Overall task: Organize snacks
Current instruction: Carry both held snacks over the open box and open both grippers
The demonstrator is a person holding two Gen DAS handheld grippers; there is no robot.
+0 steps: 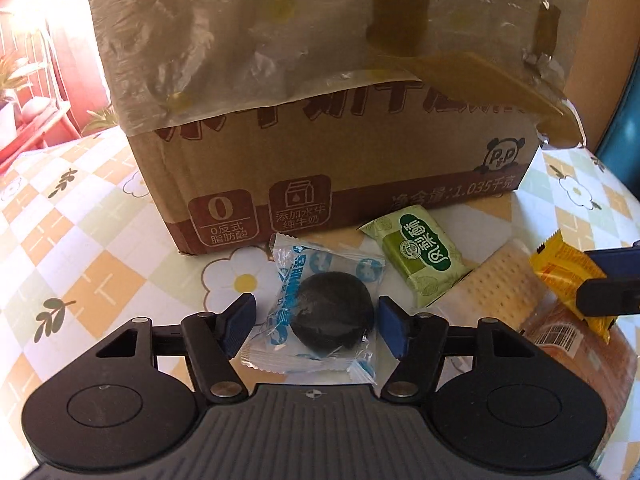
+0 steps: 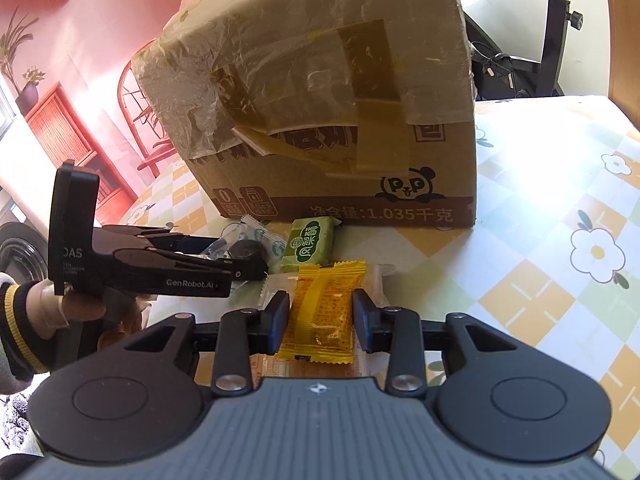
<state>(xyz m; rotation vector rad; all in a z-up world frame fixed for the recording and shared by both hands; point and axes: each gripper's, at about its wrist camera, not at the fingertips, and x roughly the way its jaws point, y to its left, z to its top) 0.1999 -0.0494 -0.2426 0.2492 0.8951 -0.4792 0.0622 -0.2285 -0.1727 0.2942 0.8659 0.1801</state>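
Sunny room, pink wall, a surface (image 1: 80,216) with a flower-check cloth. Big box (image 1: 320,152) at 12 o'clock, taped and wrapped in plastic.

Snacks lying in front of the box: clear pack (image 1: 320,312) with a dark round cake, green pack (image 1: 424,256) at 2 o'clock from it, pale cracker pack (image 1: 504,284) under the green one's corner, yellow pack (image 2: 320,312) on top of the crackers.

Left claw (image 1: 316,326) apart, one pad on each side of the dark cake, not pressing yet. Right claw (image 2: 320,322) clamped on the yellow pack, pads tight on both long sides. Sleeve (image 2: 16,320) with yellow stripes at 9 o'clock in the right view, hand around the left tool.

Probably picking up the clear pack now. To do it well:
- Keep the dark cake right in the middle between the pads.
- Go a bit lower, so the pads meet the cake and not just thin wrapper.
- Squeeze softly; looks squashy, might crush.
- Lift straight up, away from the green pack.
- Hold the right claw still, so the yellow pack does not slip.
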